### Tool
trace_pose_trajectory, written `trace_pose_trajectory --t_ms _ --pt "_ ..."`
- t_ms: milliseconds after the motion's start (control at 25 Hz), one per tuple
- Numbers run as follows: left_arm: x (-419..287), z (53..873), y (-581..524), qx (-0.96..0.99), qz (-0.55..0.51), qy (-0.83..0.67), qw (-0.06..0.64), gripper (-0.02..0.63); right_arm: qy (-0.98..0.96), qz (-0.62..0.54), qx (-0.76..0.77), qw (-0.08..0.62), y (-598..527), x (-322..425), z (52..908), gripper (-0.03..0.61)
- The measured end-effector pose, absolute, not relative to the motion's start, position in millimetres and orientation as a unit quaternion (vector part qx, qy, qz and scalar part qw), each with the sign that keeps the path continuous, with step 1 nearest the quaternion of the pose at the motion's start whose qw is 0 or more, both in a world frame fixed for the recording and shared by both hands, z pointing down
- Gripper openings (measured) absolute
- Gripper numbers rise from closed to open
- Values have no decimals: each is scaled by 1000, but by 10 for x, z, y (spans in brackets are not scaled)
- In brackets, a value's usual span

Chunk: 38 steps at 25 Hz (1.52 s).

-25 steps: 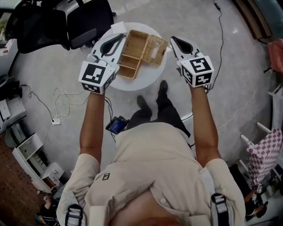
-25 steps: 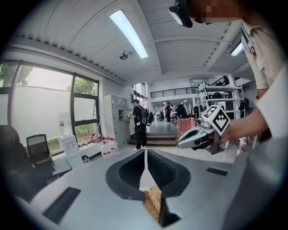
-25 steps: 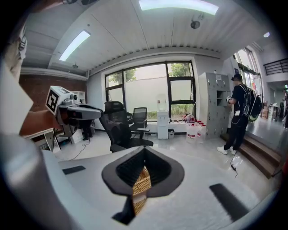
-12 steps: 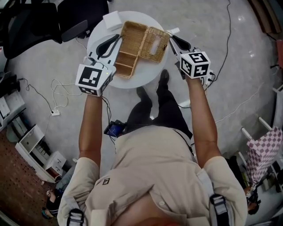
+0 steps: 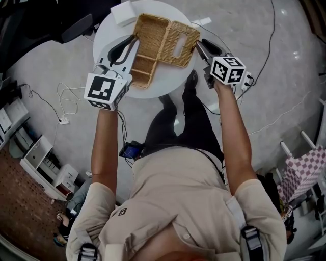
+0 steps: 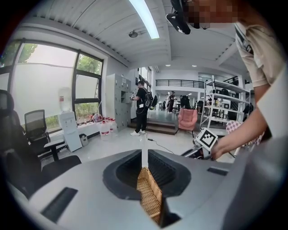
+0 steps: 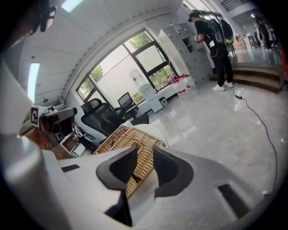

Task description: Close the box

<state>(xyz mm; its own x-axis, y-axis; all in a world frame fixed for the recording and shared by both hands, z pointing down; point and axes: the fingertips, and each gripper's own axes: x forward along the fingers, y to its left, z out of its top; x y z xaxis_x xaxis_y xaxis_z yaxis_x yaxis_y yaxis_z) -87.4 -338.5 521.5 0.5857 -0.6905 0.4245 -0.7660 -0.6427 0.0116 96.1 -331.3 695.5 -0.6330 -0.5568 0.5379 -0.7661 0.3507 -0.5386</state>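
Note:
An open wicker box (image 5: pixel 147 48) with compartments sits on the round white table (image 5: pixel 109 35). Its wicker lid (image 5: pixel 179 43) lies folded out to the right. My left gripper (image 5: pixel 131 42) is at the box's left wall. In the left gripper view the left gripper (image 6: pixel 144 168) is shut on that wicker wall (image 6: pixel 149 195). My right gripper (image 5: pixel 199 45) is at the lid's right edge. Its jaws are opening, and in the right gripper view the lid's edge (image 7: pixel 135 155) stands loosely between the right gripper's (image 7: pixel 145 157) jaws.
A small white box (image 5: pixel 124 12) lies at the table's far left rim. A black office chair (image 5: pixel 66 23) stands beyond the table to the left. Cables (image 5: pixel 69 109) and a power strip trail over the grey floor. People stand far off in the hall (image 6: pixel 141 108).
My right gripper moved left to the lid's right edge. My left gripper stayed at the box's left wall. The table shifted up in the head view.

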Motion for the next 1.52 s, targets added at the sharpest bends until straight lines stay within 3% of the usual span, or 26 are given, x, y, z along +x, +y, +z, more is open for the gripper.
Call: trace_pose_trajectory --t_ms 360,560,640,720,1040,1520 --pt "-886 5497 -3351 876 207 -417 125 23 -784 483 385 65 -3258 931 7355 140" --pt "-923 5624 -3328 877 206 -416 123 23 -767 541 345 -7 -3248 823 7414 149" --pt "-920 5654 -3310 875 209 -417 128 23 -759 558 334 -31 -3241 799 7414 141" --pt "-901 5688 -3303 871 215 -419 139 23 -755 564 330 -43 -3243 802 7416 86" --pt "-993 5666 -3276 874 205 -421 125 23 -771 535 342 -52 -3251 859 7111 60" --pt "-1102 5559 -3218 872 193 -435 113 23 -821 461 333 -49 -3425 677 6375 75"
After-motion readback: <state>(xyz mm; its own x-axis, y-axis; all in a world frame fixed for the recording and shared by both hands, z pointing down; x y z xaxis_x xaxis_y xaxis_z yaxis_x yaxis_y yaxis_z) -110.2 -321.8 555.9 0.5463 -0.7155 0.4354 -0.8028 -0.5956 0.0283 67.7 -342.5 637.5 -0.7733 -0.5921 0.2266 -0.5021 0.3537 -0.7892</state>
